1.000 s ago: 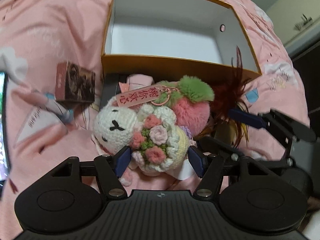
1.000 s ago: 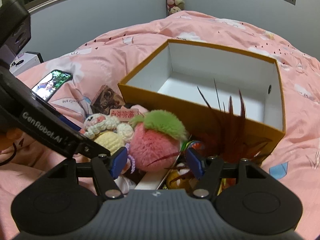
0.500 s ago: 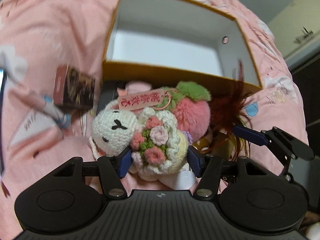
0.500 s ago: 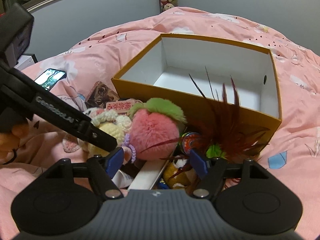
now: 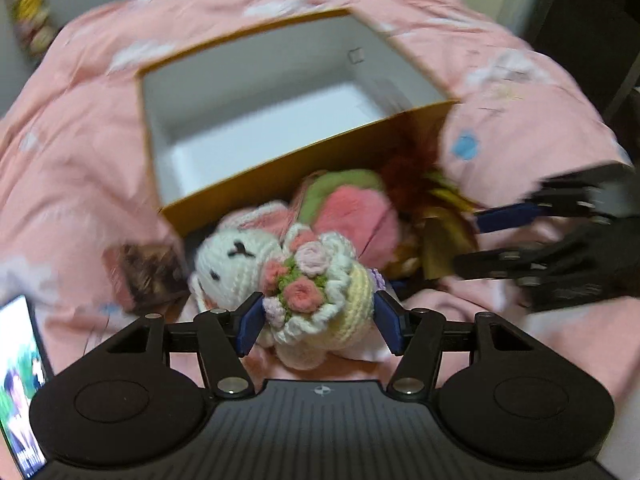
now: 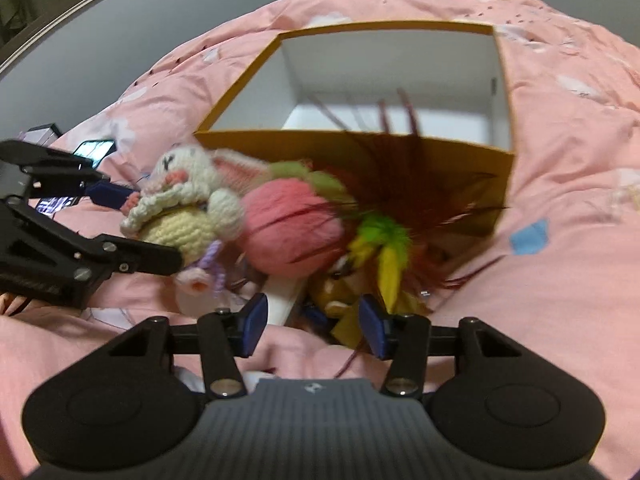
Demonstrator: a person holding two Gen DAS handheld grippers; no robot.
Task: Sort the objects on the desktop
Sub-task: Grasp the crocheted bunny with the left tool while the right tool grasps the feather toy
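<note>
My left gripper (image 5: 318,322) is opening around the knitted bunny (image 5: 280,276), just below the yellow box (image 5: 304,160); maybe touching, it's blurry. My right gripper (image 6: 313,330) is closing, holding nothing.

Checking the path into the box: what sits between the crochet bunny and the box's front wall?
In the left wrist view, the pink plush peach lies between the bunny and the box wall.

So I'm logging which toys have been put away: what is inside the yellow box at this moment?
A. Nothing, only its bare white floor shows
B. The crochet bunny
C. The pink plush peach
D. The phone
A. The yellow box shows only a bare white interior, while the crochet bunny and pink plush peach lie outside against its near wall.
</note>
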